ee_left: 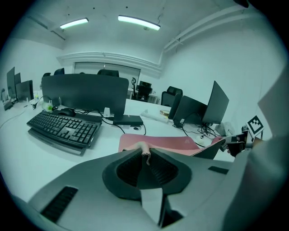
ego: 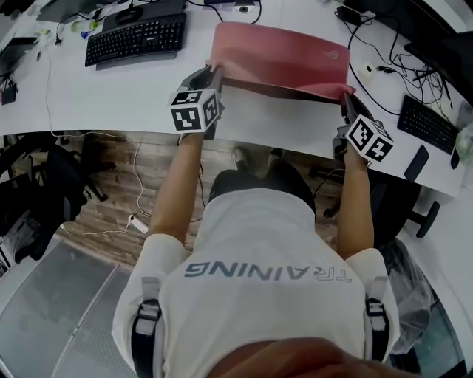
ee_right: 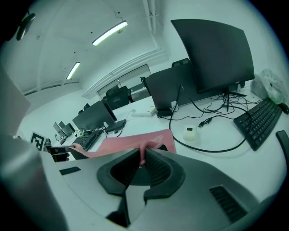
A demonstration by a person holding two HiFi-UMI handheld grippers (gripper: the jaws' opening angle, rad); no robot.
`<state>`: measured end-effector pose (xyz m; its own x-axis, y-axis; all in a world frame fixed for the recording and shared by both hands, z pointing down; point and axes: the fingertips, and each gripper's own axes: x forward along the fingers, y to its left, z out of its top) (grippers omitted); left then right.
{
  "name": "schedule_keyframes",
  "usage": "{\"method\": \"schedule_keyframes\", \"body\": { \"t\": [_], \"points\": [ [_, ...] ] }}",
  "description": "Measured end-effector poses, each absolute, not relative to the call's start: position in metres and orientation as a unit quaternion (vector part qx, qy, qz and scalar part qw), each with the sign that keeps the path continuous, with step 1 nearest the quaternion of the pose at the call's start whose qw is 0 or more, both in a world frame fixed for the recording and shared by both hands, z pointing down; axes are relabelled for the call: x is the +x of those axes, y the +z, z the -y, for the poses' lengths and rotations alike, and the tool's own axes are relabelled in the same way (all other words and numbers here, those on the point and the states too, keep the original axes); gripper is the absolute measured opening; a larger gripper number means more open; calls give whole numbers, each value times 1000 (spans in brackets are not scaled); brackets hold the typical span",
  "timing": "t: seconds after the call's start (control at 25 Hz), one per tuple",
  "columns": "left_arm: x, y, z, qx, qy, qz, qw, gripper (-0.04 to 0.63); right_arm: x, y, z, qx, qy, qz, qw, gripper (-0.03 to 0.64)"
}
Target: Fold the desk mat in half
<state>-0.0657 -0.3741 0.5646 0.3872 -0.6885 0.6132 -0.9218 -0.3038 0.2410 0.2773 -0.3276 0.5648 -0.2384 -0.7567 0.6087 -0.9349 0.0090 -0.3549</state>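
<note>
A pink desk mat lies on the white desk, its near edge lifted off the surface and showing a dark underside. My left gripper is shut on the mat's near left corner. My right gripper is shut on the near right corner. In the left gripper view the mat stretches away toward the right gripper; in the right gripper view the mat runs toward the left gripper.
A black keyboard and mouse lie at the back left. Cables and a small white device sit right of the mat, another keyboard and a phone at far right. Monitors stand behind; office chairs stand below the desk edge.
</note>
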Motion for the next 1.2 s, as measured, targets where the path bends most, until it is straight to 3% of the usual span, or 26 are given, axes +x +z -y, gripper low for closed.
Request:
{"method": "schedule_keyframes", "body": {
  "t": [0.56,1.2],
  "points": [
    [-62,612,472,745,275,532,294,40,282,612,421,574,397,696,171,60],
    [-38,637,536,748,310,519,275,40,312,646,465,591,436,657,172,75]
  ]
}}
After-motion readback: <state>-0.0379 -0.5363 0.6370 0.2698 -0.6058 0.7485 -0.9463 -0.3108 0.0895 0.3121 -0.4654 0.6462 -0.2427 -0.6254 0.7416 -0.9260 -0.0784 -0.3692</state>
